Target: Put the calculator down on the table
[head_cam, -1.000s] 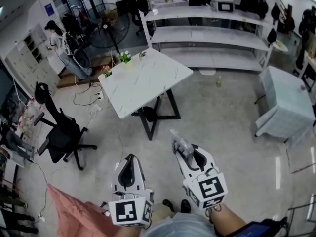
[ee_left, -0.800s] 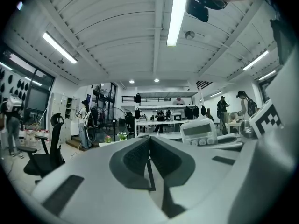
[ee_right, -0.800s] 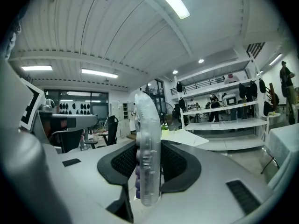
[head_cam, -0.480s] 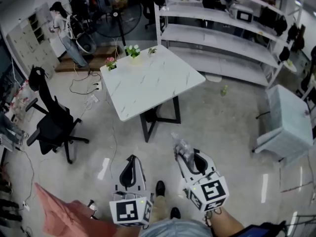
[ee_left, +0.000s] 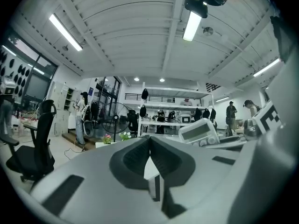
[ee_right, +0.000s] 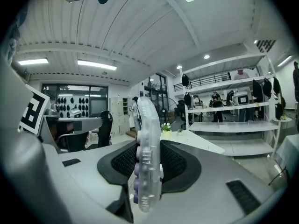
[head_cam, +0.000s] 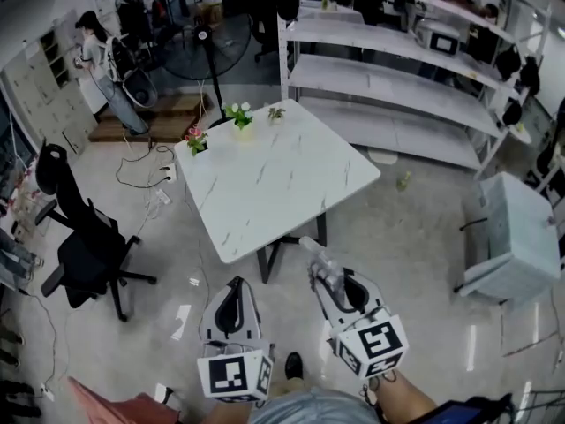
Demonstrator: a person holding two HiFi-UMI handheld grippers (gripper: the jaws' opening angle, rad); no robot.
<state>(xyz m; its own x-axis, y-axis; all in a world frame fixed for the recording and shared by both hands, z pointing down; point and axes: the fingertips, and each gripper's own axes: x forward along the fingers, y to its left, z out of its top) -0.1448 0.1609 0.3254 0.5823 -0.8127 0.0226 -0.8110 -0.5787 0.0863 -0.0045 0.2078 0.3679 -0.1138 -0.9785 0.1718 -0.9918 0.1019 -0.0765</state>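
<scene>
Your right gripper (head_cam: 334, 283) clamps the clear calculator (ee_right: 147, 148) edge-on, seemingly by its lower half. Your left gripper (head_cam: 231, 286) is pinched closed and empty. The marble table (head_cam: 265, 184) lies at twelve o'clock.

Calculator (ee_right: 148, 162) is see-thru w/ purple buttons (ee_right: 137, 185), table (head_cam: 274, 179) white marble w/ grey veins, office chair (head_cam: 84, 254) black, flowers (head_cam: 193, 135) pink.

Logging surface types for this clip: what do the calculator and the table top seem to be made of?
Calculator: translucent, glossy plastic by the look; the shell lets light through, with purplish keys along one face. Table top: white with grey veins, smooth; marble or a marble-look laminate, can't tell which.
</scene>
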